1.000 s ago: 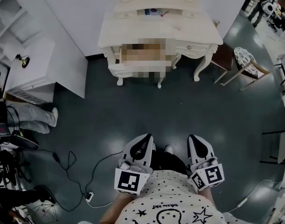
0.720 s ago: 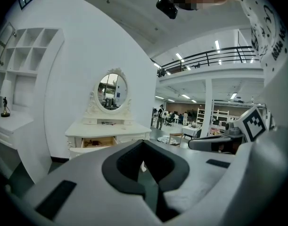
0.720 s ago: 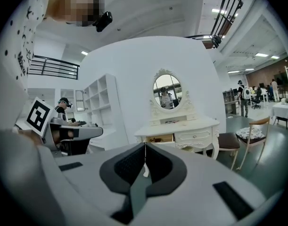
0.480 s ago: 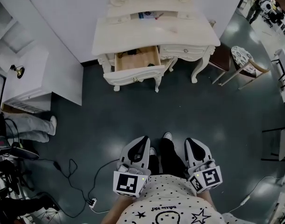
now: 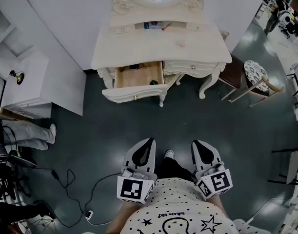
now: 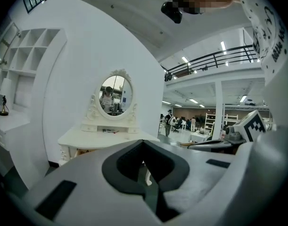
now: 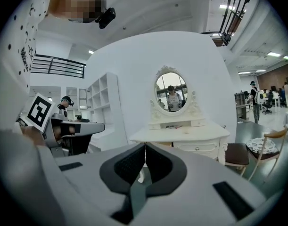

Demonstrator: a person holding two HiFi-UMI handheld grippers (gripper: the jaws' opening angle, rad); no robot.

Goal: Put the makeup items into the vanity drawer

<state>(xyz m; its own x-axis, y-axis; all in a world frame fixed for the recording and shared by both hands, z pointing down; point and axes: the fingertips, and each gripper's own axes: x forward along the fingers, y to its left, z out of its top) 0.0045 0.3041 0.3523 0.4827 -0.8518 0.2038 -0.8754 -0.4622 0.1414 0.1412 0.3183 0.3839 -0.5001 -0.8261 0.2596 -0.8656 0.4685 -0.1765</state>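
The cream vanity [image 5: 139, 48] stands ahead against the white wall, with its left drawer [image 5: 139, 75] pulled open. A few small dark items lie inside the drawer. A small pinkish item [image 5: 180, 44] rests on the tabletop, and more small items [image 5: 156, 25] sit on the shelf under the mirror. My left gripper [image 5: 149, 142] and right gripper [image 5: 195, 144] are held low at my waist, well short of the vanity. Both are shut with nothing in them. The vanity [image 6: 106, 136] shows beyond the closed left gripper [image 6: 143, 143], and the vanity [image 7: 181, 133] also shows beyond the right gripper [image 7: 145, 146].
A white cabinet [image 5: 29, 79] stands left of the vanity. To its right are a brown stool [image 5: 235, 58] and a wooden chair [image 5: 258, 68]. A black cable with a power strip [image 5: 73, 189] trails on the dark floor at my left. A person's legs [image 5: 27, 131] show at the far left.
The vanity has drifted lower and left in the head view, and its open drawer now shows plainly. Both grippers stay shut at my waist.
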